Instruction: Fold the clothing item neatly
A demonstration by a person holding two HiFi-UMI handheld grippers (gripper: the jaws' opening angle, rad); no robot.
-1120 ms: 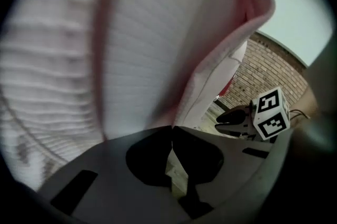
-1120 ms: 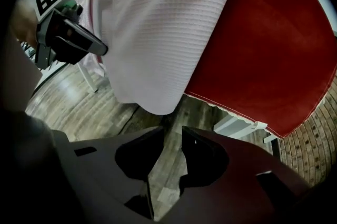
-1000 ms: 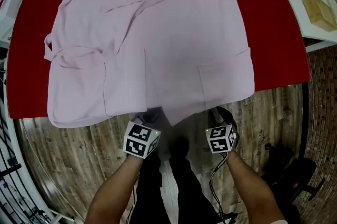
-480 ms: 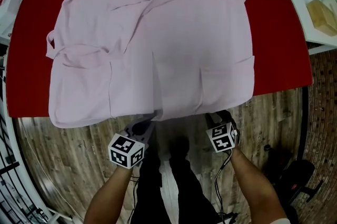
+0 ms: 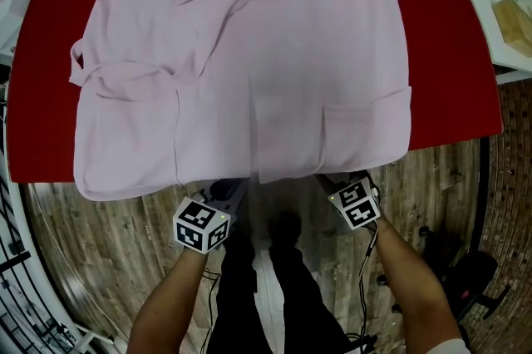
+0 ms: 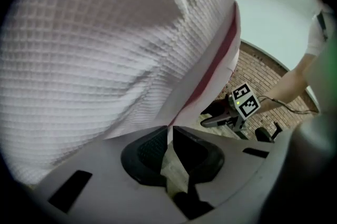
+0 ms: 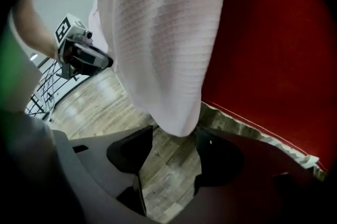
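Note:
A pale pink waffle-weave robe (image 5: 249,53) lies spread on the red table (image 5: 453,53), its hem hanging over the near edge. My left gripper (image 5: 233,188) is below the hem's middle, shut on the hem's edge (image 6: 171,131). The cloth (image 6: 105,49) rises from its tips. My right gripper (image 5: 331,180) is under the hem further right. Its jaws have just been opening and stand open (image 7: 171,141). A fold of the robe (image 7: 163,33) hangs just above the gap without touching either pad. Each gripper shows in the other's view: the right gripper (image 6: 213,115) and the left gripper (image 7: 102,62).
The red table's edge (image 7: 263,128) runs just beyond the right jaws. A white side table with wooden pieces (image 5: 511,16) stands at the right. Below are a wooden floor (image 5: 100,261), the person's legs (image 5: 266,286), a black base (image 5: 465,277) and a metal rack (image 5: 12,261).
The hem's hanging middle corner has been drawn out, so the hem now runs straight along the near edge. My left gripper moved left and nearer. The right gripper tipped up toward the hem.

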